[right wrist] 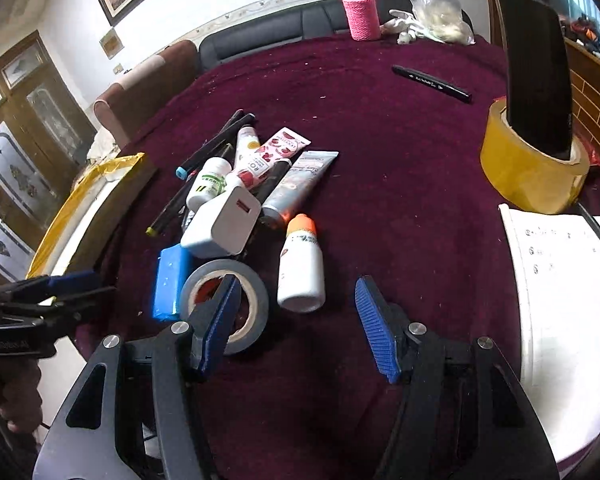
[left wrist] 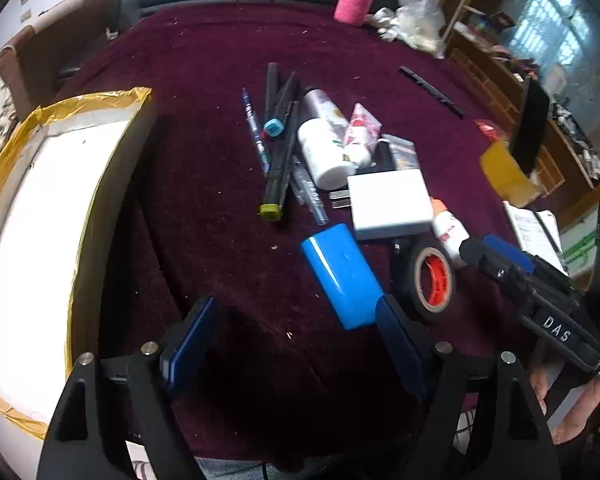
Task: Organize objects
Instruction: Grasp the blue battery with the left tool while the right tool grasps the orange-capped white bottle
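A heap of small things is seen in the middle of the dark red counter point(right wrist: 380, 128); a white charger point(right wrist: 220, 222), a blue block point(right wrist: 170, 282), a grey tape roll point(right wrist: 256, 300), a white bottle with an orange cap point(right wrist: 302, 268), some tubes point(right wrist: 296, 184) and some pens point(left wrist: 278, 140) are piled close together, many touching; it is judged that they were dumped there to be sorted. A box with yellow tape on its rim point(left wrist: 100, 100) is set just left of the heap, and it is guessed that the things are meant to be put into it. One black pen point(right wrist: 432, 82) is left apart, far back; a yellow tape roll point(right wrist: 532, 176) is used as a stand for a dark phone point(right wrist: 536, 80).

The left tool point(left wrist: 296, 344) is held spread wide, with nothing between its blue pads, near the blue block; the right tool point(right wrist: 300, 328) is spread wide too, aimed at the white bottle, nothing pinched.

The inside of the box is washed out by light; the tape roll is partly hidden by a pad point(right wrist: 220, 320); the labels cannot be read.
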The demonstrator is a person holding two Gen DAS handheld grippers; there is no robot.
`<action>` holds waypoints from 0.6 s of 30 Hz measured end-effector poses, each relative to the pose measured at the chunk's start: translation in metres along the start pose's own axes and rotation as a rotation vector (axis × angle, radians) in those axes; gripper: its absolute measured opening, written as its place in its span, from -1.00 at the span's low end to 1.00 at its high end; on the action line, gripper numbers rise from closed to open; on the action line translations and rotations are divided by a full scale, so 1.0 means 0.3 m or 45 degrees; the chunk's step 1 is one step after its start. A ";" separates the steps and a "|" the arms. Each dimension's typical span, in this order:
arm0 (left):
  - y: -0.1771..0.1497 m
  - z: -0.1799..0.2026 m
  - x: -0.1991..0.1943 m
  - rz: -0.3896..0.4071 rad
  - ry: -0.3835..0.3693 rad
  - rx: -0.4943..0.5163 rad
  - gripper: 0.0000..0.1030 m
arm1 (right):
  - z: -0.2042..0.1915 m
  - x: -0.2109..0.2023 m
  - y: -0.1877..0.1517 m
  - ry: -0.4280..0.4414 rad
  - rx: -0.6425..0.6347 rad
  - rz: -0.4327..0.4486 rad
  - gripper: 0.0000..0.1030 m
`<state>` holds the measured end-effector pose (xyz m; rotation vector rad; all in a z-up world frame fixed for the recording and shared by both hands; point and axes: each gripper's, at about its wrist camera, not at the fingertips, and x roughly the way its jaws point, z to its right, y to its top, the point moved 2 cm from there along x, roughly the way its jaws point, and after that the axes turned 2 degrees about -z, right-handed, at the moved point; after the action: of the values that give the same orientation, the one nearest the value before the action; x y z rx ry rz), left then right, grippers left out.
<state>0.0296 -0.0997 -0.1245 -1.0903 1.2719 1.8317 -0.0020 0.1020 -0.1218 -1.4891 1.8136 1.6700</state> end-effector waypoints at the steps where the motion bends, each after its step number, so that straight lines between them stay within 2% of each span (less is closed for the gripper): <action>1: 0.005 0.010 0.019 -0.007 0.000 -0.014 0.56 | 0.004 0.009 0.014 0.011 0.012 -0.004 0.13; 4: 0.028 0.050 0.064 -0.033 0.011 -0.048 0.48 | 0.015 0.049 0.063 0.044 0.034 -0.010 -0.01; 7: 0.016 0.078 0.077 -0.097 -0.043 -0.056 0.43 | 0.021 0.076 0.079 0.065 0.028 -0.044 -0.25; 8: 0.017 0.104 0.099 -0.115 -0.045 -0.057 0.35 | 0.011 0.085 0.079 0.069 0.023 -0.062 -0.29; 10: 0.019 0.098 0.137 -0.152 -0.049 -0.061 0.27 | -0.001 0.092 0.076 0.049 0.001 -0.073 -0.38; 12: 0.020 0.106 0.135 -0.131 -0.029 -0.052 0.23 | -0.008 0.100 0.071 0.003 -0.027 -0.080 -0.46; 15: 0.014 0.140 0.146 -0.126 0.018 0.003 -0.10 | -0.004 0.077 0.059 0.000 -0.013 -0.074 -0.47; 18: -0.010 0.150 0.133 -0.131 0.045 0.066 -0.22 | 0.002 0.079 0.045 -0.009 -0.011 -0.074 -0.48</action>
<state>0.0024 -0.0542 -0.1531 -1.1435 1.2531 1.7012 -0.0234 0.0885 -0.1318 -1.5222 1.7444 1.6564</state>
